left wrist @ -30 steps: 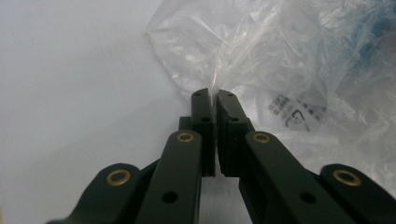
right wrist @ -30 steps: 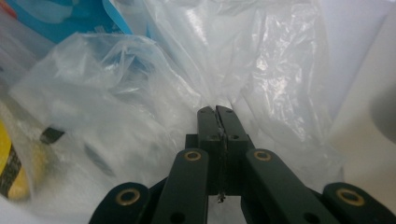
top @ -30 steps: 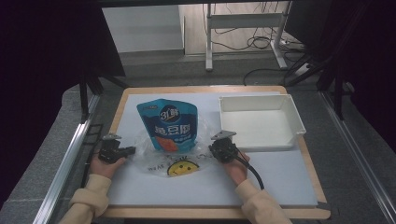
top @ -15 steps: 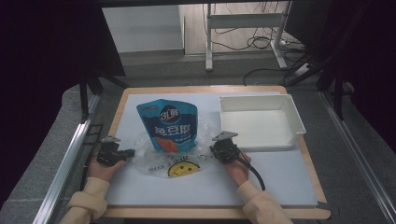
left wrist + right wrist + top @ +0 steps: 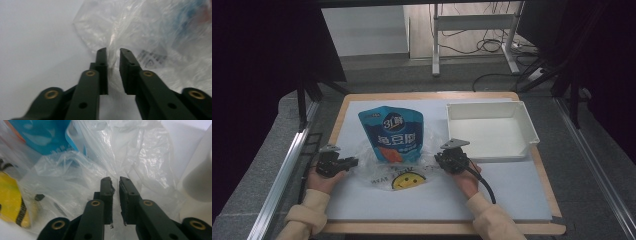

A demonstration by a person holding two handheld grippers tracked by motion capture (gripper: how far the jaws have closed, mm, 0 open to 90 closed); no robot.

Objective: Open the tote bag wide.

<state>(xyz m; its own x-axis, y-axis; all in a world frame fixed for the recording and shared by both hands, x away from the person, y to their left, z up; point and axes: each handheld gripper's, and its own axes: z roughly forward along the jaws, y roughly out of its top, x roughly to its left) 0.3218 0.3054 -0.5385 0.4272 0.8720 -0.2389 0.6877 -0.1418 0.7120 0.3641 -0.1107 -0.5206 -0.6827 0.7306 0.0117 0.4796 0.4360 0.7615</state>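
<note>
On the white mat of the desk [image 5: 512,195], a clear plastic bag [image 5: 389,167] printed with a yellow smiley face lies crumpled near the front edge, and a blue snack pouch [image 5: 393,132] sits with its lower end inside the bag's mouth, its top pointing away from the person. The left tool [image 5: 346,162] rests at the bag's left edge and the right tool [image 5: 443,159] at its right edge, each held low over the mat by a hand in a cream sleeve. Both tools have just been opening — in the left gripper view the left tool [image 5: 113,53] shows a narrow gap between its black jaws, with a fold of the clear film [image 5: 130,30] running into that gap, though the pads no longer pinch it. In the right gripper view the right tool [image 5: 117,181] is likewise slackened, its jaws a little apart with crinkled plastic [image 5: 82,177] just ahead of the tips and the pouch's blue corner [image 5: 42,135] beyond. Behind the right hand, a white rectangular tray [image 5: 527,131] stands on the mat, near the bag but apart from it.
</note>
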